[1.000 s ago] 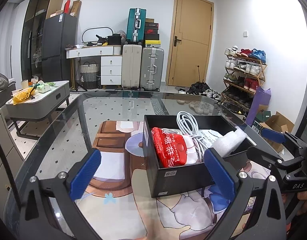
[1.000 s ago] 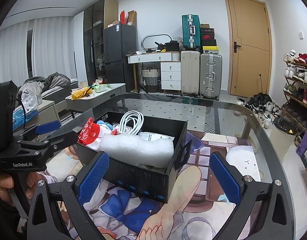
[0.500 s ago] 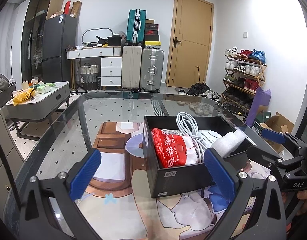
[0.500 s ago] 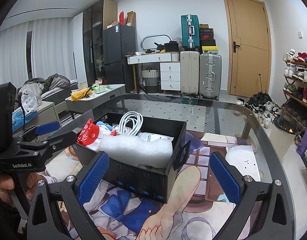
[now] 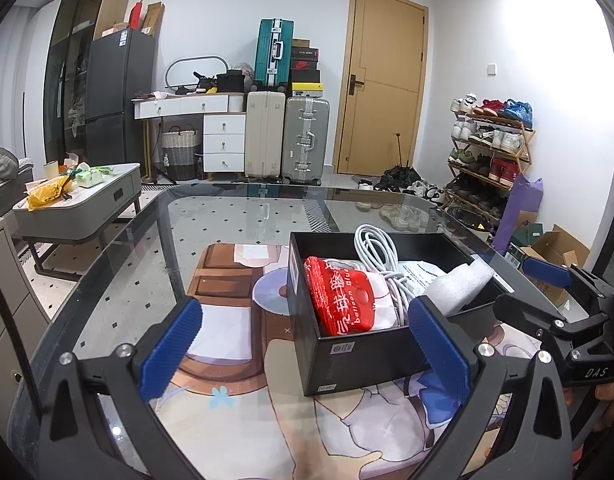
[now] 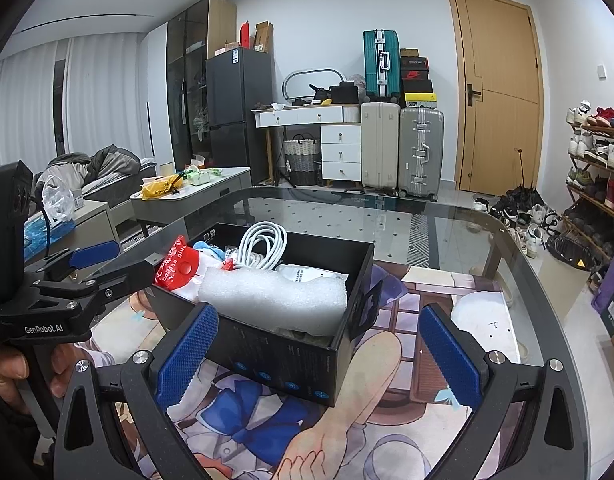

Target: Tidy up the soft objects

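A: Specify the surface and room, largest items first.

B: A rounded glass-topped table (image 5: 227,232) over an illustrated cartoon mat (image 6: 267,412) is the work surface. The landmark is the open black rectangular cardboard box (image 5: 359,356) standing on that table. Beyond the box: a tan wooden door (image 5: 379,92), a dark grey refrigerator (image 6: 237,108), upright grey and cream suitcases (image 5: 287,136) and a white drawer unit (image 6: 341,152). Right of the box stands a wooden shoe rack (image 5: 487,144); left of it, a low grey coffee table (image 5: 79,200).

A: Location of the soft objects?

B: All inside the box: a white foam sheet (image 6: 273,296) at the end nearest the right gripper, a coiled white cable (image 5: 377,248) toward the far wall, and a red printed plastic packet (image 5: 341,300) at the end nearest the left gripper.

A: Tool state?

B: Left gripper (image 5: 303,344): jaws spread wide, holding nothing, just before the box. Right gripper (image 6: 317,344): likewise spread and unloaded, near the box corner.

A: Deviation from the previous frame?

B: None detected; box, contents and both grippers hold the same positions.
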`<state>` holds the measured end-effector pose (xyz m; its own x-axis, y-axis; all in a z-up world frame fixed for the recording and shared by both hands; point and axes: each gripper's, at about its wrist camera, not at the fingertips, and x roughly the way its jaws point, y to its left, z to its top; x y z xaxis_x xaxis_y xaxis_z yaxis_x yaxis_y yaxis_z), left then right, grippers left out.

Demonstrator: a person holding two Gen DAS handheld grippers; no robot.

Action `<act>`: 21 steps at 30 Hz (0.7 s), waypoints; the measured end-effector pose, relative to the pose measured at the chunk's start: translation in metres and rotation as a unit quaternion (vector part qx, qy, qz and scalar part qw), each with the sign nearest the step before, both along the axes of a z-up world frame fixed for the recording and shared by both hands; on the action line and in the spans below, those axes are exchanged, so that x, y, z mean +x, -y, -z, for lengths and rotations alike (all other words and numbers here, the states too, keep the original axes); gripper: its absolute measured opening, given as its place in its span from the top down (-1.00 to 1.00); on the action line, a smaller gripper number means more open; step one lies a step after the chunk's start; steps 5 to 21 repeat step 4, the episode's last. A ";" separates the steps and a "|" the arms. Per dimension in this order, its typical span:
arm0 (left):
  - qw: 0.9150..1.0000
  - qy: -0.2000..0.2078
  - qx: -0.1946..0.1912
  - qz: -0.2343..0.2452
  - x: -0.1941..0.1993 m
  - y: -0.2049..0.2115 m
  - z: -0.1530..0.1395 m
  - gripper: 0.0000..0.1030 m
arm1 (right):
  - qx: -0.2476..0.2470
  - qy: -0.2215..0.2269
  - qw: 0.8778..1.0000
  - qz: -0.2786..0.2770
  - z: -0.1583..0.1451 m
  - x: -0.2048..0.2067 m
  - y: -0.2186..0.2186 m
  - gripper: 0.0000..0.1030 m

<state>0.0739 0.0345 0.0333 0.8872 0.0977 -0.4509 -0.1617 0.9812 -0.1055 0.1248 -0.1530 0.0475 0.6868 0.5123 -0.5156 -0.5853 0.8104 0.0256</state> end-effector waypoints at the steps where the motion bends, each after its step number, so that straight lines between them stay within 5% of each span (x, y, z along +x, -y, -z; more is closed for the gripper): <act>1: 1.000 0.000 0.002 -0.001 0.000 0.001 0.000 -1.00 | 0.000 0.000 1.000 0.000 0.000 0.000 0.000 -0.98; 21: 1.000 -0.002 0.006 -0.001 0.001 0.002 0.000 -1.00 | 0.000 0.000 1.000 0.001 0.000 0.001 0.000 -0.98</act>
